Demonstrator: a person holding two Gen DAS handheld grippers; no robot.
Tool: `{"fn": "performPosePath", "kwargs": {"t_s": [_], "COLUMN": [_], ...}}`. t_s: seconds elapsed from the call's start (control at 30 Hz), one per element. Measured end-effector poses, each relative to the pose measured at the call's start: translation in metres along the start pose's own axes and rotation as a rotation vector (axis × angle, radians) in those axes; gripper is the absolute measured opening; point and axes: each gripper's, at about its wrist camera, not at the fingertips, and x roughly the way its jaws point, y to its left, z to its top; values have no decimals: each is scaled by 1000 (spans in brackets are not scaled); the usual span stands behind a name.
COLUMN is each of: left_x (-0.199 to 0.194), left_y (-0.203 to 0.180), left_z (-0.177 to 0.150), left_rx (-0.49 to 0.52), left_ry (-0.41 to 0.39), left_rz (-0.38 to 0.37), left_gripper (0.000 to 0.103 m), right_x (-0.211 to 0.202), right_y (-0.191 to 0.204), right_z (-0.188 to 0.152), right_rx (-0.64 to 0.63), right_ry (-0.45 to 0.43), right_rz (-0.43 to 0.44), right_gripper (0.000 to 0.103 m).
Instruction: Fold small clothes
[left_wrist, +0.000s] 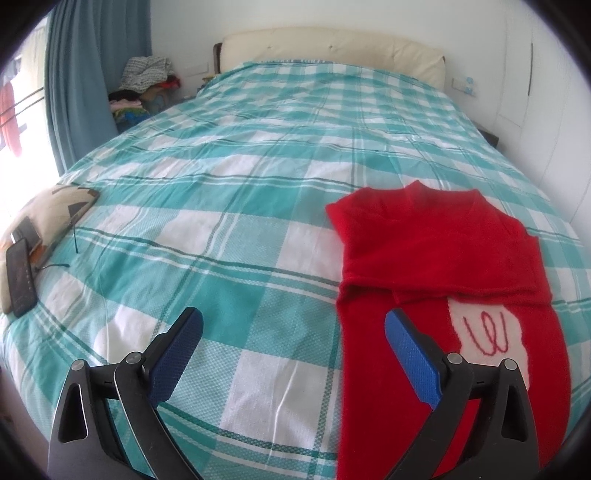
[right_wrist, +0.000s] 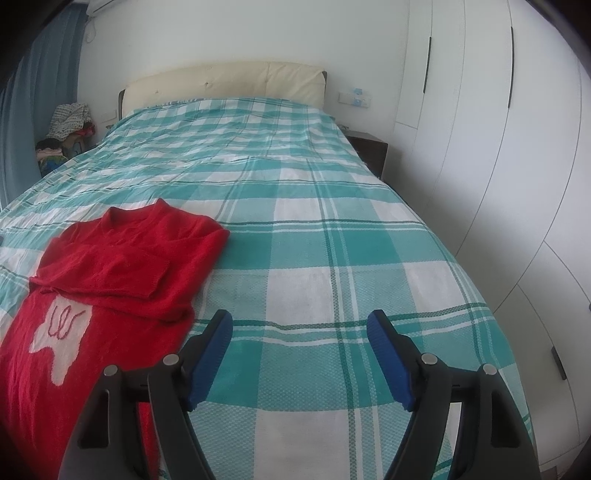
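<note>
Red sweater (left_wrist: 439, 251) lay flat on the checked bed (left_wrist: 229, 206), sleeves folded across the chest, a white patch showing below them. In the left wrist view, the left hand-held gripper (left_wrist: 293, 325) stood spread wide above the sweater's left edge, nothing between its blue pads. A phone (left_wrist: 20, 280) rested on a cushion (left_wrist: 48, 210) far left. In the right wrist view, the right hand-held gripper (right_wrist: 299, 325) was spread over bare bedding, just beside the sweater.
</note>
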Motion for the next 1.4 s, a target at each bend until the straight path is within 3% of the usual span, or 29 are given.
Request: {"fn": "performPosePath", "kwargs": {"t_s": [0.33,0.53,0.83,1.1,1.4], "left_x": [-6,-2,-10,-12,-10], "left_y": [-4,-5,-5,-15,-9], "left_z": [1,-1,1,-1,1], "left_rx": [26,34,19,46,0], "left_ry": [-57,-49,-84,-98,-76], "left_rz": [86,120,42,23,-1], "left_gripper": [100,100,100,100,100], "right_x": [-10,-12,-13,-13,-13], "right_y": [2,1,0,-1,0], "right_z": [2,3,3,4,4], "right_rx": [-6,-2,-1,-5,-10], "right_ry": [-49,-57,-62,-63,-65], "right_rz": [-4,-7,-9,-10,-13], "right_gripper": [78,79,79,79,79]}}
